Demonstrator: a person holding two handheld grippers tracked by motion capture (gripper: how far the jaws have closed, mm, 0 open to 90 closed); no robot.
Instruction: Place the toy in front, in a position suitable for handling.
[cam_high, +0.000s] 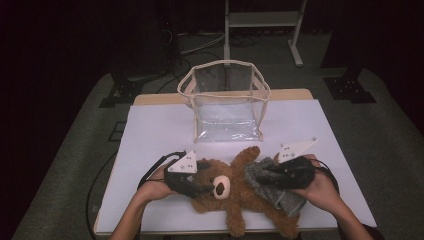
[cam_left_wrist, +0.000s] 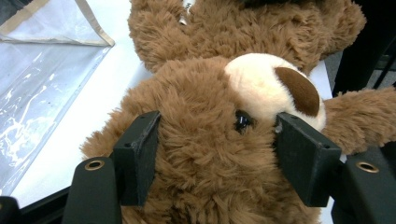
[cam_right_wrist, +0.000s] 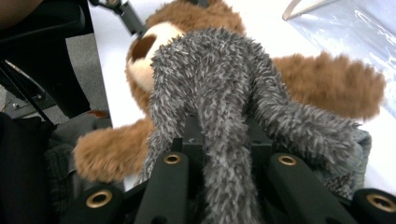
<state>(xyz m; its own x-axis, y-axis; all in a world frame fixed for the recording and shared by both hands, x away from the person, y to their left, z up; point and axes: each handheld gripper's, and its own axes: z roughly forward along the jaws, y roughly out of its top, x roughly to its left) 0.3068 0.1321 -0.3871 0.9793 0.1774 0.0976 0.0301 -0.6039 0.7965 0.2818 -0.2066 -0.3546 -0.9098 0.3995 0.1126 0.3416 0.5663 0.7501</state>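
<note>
A brown teddy bear (cam_high: 235, 200) lies on its back on the white table (cam_high: 160, 130), head toward the left. My left gripper (cam_high: 207, 189) is shut on the bear's head (cam_left_wrist: 205, 93), one jaw pressed into the fur on each side, by the cream muzzle (cam_left_wrist: 261, 88). A grey fuzzy garment (cam_high: 287, 202) covers the bear's body. My right gripper (cam_high: 267, 175) is shut on a bunched fold of that grey garment (cam_right_wrist: 219, 70), which rises from between its jaws. The bear's arm (cam_right_wrist: 327, 79) sticks out past the grey garment.
A clear plastic bag with a beige rim (cam_high: 225, 64) stands open just behind the bear, at the middle of the table. Its clear wall (cam_left_wrist: 42, 70) lies close to the left gripper. The table's front edge (cam_high: 200, 231) is right below the bear's legs.
</note>
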